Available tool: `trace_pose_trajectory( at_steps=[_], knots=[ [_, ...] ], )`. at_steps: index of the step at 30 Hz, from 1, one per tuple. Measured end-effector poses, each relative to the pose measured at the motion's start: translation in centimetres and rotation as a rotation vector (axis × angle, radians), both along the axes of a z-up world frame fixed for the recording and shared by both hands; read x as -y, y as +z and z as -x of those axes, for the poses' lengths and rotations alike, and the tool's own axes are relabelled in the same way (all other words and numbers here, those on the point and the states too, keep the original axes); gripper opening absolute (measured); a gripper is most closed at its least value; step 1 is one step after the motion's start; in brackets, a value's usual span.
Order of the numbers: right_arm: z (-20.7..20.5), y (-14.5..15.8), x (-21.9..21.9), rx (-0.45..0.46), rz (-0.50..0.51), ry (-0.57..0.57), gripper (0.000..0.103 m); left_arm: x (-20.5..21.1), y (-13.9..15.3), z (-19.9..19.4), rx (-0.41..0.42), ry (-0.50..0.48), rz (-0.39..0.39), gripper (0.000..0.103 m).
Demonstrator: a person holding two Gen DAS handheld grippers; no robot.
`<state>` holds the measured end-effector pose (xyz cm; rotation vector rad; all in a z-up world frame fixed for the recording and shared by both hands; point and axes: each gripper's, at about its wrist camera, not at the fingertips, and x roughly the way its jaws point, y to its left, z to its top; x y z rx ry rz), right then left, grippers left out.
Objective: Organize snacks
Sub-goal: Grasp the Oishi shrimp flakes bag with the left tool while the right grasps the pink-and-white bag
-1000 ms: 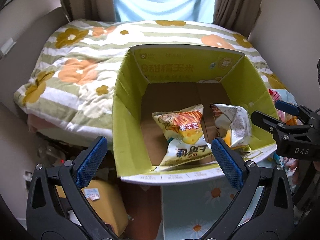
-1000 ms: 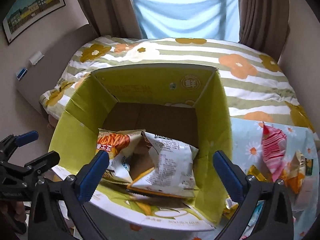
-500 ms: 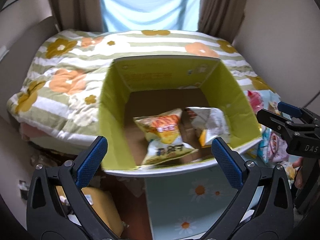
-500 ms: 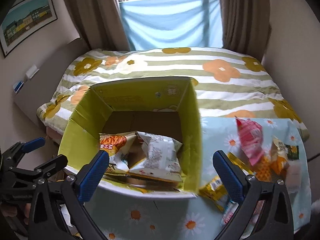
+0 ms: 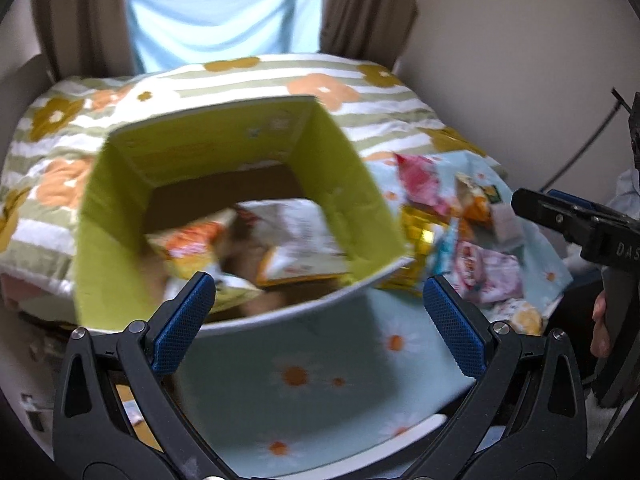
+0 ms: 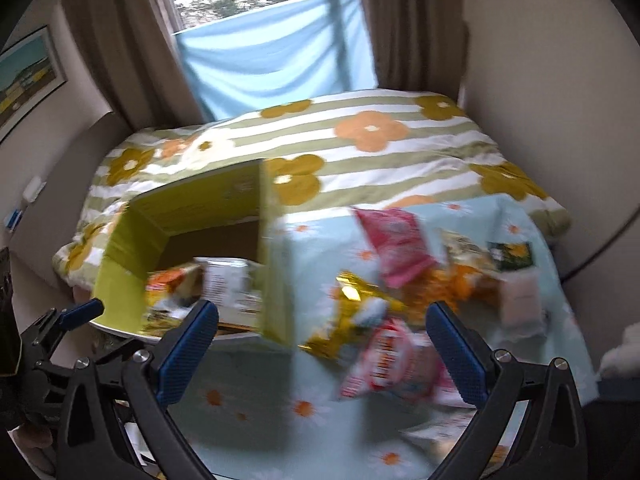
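A yellow-green cardboard box (image 5: 344, 184) (image 6: 132, 248) stands open on the daisy-print cloth (image 5: 320, 380) (image 6: 256, 396). Inside lie an orange-and-white chip bag (image 5: 192, 240) (image 6: 168, 284) and a white snack bag (image 5: 300, 236) (image 6: 228, 284). Right of the box lies a loose pile of snacks: a pink bag (image 5: 420, 184) (image 6: 396, 244), a gold packet (image 5: 416, 232) (image 6: 352, 292), a red-and-white bag (image 6: 392, 364) and others. My left gripper (image 5: 318, 316) hangs open in front of the box, holding nothing. My right gripper (image 6: 320, 344) is open and empty above the pile.
A bed with a striped, flowered quilt (image 5: 200, 80) (image 6: 372, 140) lies behind the cloth. Curtains and a blue drape (image 6: 272, 60) cover the window. A wall (image 5: 520, 60) rises on the right. Clutter shows on the floor at lower left (image 5: 36, 408).
Both grippers have swung right and pulled back from the box. The snack pile on the cloth has come into view. Both stay open and empty.
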<state>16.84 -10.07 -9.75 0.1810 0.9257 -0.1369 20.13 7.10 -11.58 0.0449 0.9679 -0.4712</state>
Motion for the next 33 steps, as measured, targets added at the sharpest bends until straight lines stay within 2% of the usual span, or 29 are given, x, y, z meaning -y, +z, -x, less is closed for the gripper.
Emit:
trace_pose_trajectory(
  at_steps=[5, 9, 13, 21, 26, 33],
  knots=[
    [2.1, -0.6, 4.7, -0.041, 0.075, -0.002, 0.103, 5.0, -1.6, 1.5, -0.065, 0.004, 0.026, 0.103],
    [4.0, -2.2, 9.2, -0.088, 0.040, 0.019, 0.103, 8.9, -2.4, 2.8, -0.091, 0.033, 0.027, 0.103],
    [5.1, -4.2, 12.8, -0.123, -0.005, 0.057, 0.103, 13.3, -3.3, 4.0, -0.091, 0.062, -0.020, 0.103],
    [6.1, -9.5, 18.2, -0.229, -0.093, 0.160, 0.103, 17.8, -5.9, 4.7, -0.124, 0.171, -0.053, 0.103],
    [6.0, -12.4, 19.3, -0.276, -0.143, 0.213, 0.103, 20.6, -7.4, 4.0, -0.121, 0.157, -0.140, 0.103],
    [5.2, -15.1, 19.2, -0.306, -0.197, 0.250, 0.103, 24.3, -10.4, 3.0, -0.112, 0.066, -0.269, 0.103]
  ],
)
